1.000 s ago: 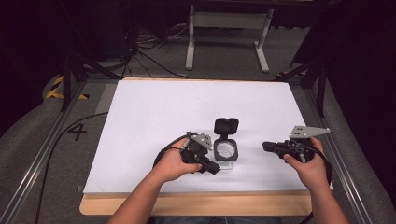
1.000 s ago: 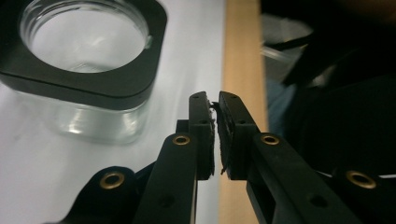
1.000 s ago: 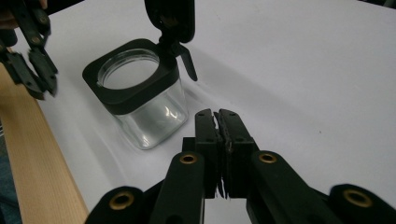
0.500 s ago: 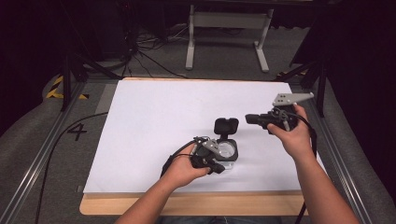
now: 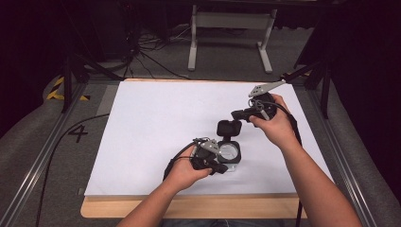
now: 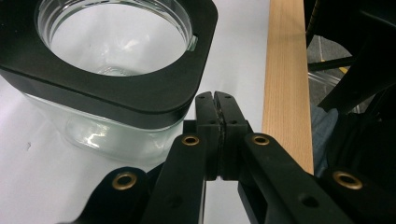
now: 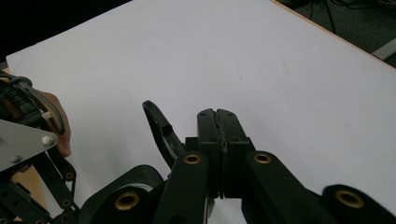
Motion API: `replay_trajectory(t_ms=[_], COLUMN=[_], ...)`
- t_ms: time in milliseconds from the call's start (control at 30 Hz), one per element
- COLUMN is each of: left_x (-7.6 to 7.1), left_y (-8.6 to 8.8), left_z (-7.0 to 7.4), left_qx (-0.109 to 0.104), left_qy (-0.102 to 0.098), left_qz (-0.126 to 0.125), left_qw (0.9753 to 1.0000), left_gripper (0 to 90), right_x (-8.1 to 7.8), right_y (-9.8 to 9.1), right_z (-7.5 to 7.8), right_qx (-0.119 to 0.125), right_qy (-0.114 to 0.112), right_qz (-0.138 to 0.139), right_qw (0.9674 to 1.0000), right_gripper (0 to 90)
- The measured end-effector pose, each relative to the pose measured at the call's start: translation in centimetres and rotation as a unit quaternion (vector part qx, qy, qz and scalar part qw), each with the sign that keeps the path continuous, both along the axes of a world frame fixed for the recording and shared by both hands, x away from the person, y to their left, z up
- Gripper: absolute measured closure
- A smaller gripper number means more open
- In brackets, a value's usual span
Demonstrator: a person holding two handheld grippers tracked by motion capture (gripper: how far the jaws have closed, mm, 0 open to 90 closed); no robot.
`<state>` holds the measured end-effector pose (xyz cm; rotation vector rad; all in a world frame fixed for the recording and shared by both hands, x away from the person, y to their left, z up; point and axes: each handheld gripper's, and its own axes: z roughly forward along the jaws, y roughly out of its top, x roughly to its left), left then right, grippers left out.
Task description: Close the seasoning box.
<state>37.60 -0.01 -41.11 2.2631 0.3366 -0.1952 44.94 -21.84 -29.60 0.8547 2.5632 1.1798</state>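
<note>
Swung leftward since before: right gripper [image 5: 235, 114], jaws pressed together, above jar lid [image 5: 229, 128]. Left gripper [image 5: 222, 168], jaws together, beside glass jar [image 5: 230, 152] near table's [image 5: 142, 118] near edge; far-left corner bare.

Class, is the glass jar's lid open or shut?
Open: the jar shows a bare round mouth, its black lid flipped back behind it.

Both grippers [image 6: 215, 100] [image 7: 217, 116] closed, empty

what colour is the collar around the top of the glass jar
Black, on a clear glass jar; the collar shows best in the left gripper view.
</note>
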Motion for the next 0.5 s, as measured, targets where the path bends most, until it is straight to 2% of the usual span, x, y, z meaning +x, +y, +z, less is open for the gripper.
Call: replay_trajectory(t_ms=[267, 367, 500], left_x=[-0.1, -0.1, -0.1], left_y=[-0.1, -0.2, -0.3], left_z=[-0.1, -0.2, -0.1], left_qx=[-0.004, -0.004, -0.002], left_qy=[-0.005, -0.006, -0.007], left_qz=[0.006, 0.006, 0.009], left_qw=[1.0, 1.0, 0.9999], left_gripper=[89.8, 89.8, 89.7], right_x=[-1.2, -2.3, -3.0], right_y=[-0.1, -0.3, -0.4], right_z=[0.0, -0.4, -0.6], right_qx=[0.005, 0.001, 0.002], right_qy=[0.001, -0.003, -0.002], right_qz=[0.013, 0.022, 0.028], right_qw=[0.9999, 0.9998, 0.9996], right_gripper=[89.7, 89.8, 89.7])
